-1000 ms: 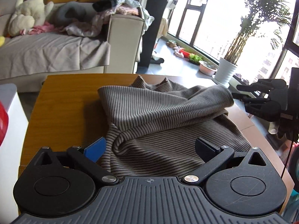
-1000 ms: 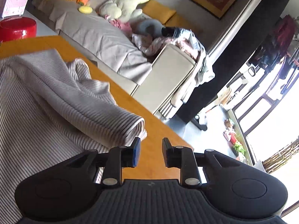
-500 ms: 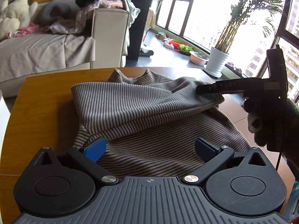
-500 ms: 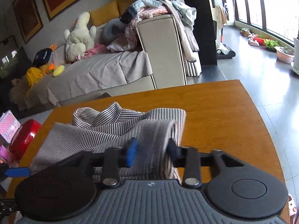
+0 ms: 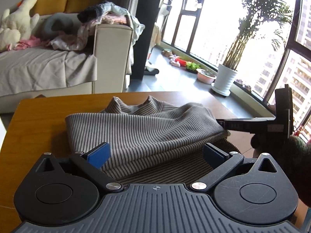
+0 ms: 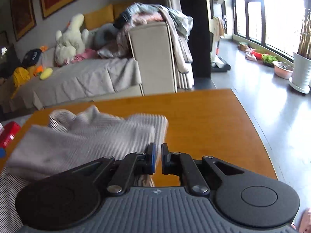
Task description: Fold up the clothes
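Left gripper (image 5: 155, 153): seen from the left wrist, jaws spread wide and holding nothing, poised over the near edge of the striped top (image 5: 143, 134).
Striped top, left wrist view: grey with thin dark stripes, heaped on the wooden table (image 5: 38, 120); a folded-over layer lies across the middle and the collar pokes up at the far side.
Right gripper, left wrist view: it reaches in from the right, with its tip (image 5: 223, 124) at the right end of the folded layer.
Background, left wrist view: a sofa (image 5: 58, 66) with a plush toy (image 5: 17, 29) and a pile of clothes, and a potted plant (image 5: 225, 79) by the window.
Right gripper (image 6: 157, 158): seen from the right wrist, jaws drawn nearly together with a narrow gap; a thin edge of the striped top (image 6: 87, 139) appears pinched between them, though blur softens it.
Striped top, right wrist view: bunched on the left half of the table (image 6: 204, 120), lifted toward the gripper.
Left edge, right wrist view: a red object (image 6: 9, 134) beside the table.
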Demonstrator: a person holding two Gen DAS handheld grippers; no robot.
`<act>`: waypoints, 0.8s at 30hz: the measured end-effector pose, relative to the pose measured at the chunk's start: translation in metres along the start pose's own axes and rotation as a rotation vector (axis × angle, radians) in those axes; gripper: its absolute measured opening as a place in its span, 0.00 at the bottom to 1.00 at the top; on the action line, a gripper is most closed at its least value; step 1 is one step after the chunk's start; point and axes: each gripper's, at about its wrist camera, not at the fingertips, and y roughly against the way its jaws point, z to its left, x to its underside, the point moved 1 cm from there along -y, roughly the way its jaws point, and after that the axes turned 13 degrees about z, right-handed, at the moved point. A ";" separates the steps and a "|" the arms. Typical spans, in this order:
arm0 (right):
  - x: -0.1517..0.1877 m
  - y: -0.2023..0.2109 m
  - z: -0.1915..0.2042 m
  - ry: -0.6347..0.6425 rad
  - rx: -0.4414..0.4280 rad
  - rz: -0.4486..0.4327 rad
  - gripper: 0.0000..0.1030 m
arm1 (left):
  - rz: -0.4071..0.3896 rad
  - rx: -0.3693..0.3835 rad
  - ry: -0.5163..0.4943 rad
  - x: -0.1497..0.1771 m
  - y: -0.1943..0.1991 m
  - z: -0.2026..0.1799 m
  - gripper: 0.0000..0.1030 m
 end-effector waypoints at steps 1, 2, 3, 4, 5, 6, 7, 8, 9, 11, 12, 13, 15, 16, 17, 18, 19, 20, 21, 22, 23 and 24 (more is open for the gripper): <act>0.006 0.005 0.000 -0.017 -0.016 -0.015 0.06 | 0.008 -0.014 -0.012 -0.001 -0.005 -0.002 1.00; 0.012 0.011 0.001 -0.034 -0.031 -0.030 0.08 | 0.011 -0.044 -0.040 0.000 -0.008 -0.006 1.00; 0.018 0.016 0.001 -0.051 -0.047 -0.045 0.16 | 0.012 -0.098 -0.084 0.003 -0.010 -0.009 1.00; 0.024 0.022 0.002 -0.068 -0.062 -0.060 0.25 | 0.012 -0.153 -0.128 0.006 -0.012 -0.013 1.00; 0.030 0.027 0.002 -0.085 -0.078 -0.075 0.27 | 0.012 -0.208 -0.172 0.009 -0.013 -0.017 1.00; 0.036 0.032 0.002 -0.102 -0.093 -0.090 0.31 | 0.016 -0.246 -0.208 0.012 -0.015 -0.019 1.00; 0.041 0.038 0.003 -0.119 -0.109 -0.105 0.36 | 0.022 -0.284 -0.248 0.016 -0.017 -0.020 1.00; 0.047 0.043 0.003 -0.136 -0.125 -0.119 0.39 | 0.029 -0.329 -0.295 0.021 -0.019 -0.022 1.00; 0.053 0.048 0.003 -0.153 -0.140 -0.134 0.46 | 0.035 -0.370 -0.327 0.025 -0.022 -0.022 1.00; 0.063 0.057 0.009 -0.154 -0.147 -0.170 0.52 | 0.046 -0.453 -0.389 0.030 -0.030 -0.023 1.00; 0.066 0.059 0.014 -0.130 -0.132 -0.192 0.54 | 0.046 -0.476 -0.410 0.032 -0.032 -0.024 1.00; 0.069 0.061 0.020 -0.106 -0.118 -0.215 0.54 | 0.041 -0.493 -0.434 0.032 -0.036 -0.024 1.00; 0.075 0.066 0.032 -0.059 -0.089 -0.259 0.60 | 0.024 -0.495 -0.471 0.030 -0.041 -0.026 0.98; 0.078 0.068 0.037 -0.035 -0.074 -0.281 0.66 | 0.020 -0.493 -0.500 0.029 -0.043 -0.029 0.94; 0.078 0.068 0.039 -0.025 -0.071 -0.283 0.67 | 0.017 -0.489 -0.542 0.029 -0.045 -0.033 0.84; 0.078 0.069 0.041 -0.018 -0.070 -0.282 0.68 | 0.015 -0.484 -0.584 0.030 -0.047 -0.037 0.71; 0.077 0.069 0.041 -0.021 -0.068 -0.278 0.69 | 0.018 -0.486 -0.622 0.030 -0.051 -0.039 0.63; 0.076 0.068 0.039 -0.028 -0.069 -0.272 0.69 | 0.026 -0.488 -0.649 0.031 -0.054 -0.040 0.45; 0.075 0.067 0.038 -0.035 -0.073 -0.268 0.69 | 0.031 -0.497 -0.661 0.032 -0.056 -0.040 0.31; 0.075 0.067 0.038 -0.040 -0.074 -0.265 0.70 | 0.037 -0.506 -0.671 0.032 -0.059 -0.039 0.28; 0.075 0.067 0.037 -0.045 -0.074 -0.263 0.70 | 0.036 -0.514 -0.659 0.031 -0.058 -0.036 0.23; 0.074 0.066 0.037 -0.048 -0.076 -0.260 0.70 | 0.035 -0.521 -0.645 0.029 -0.056 -0.033 0.21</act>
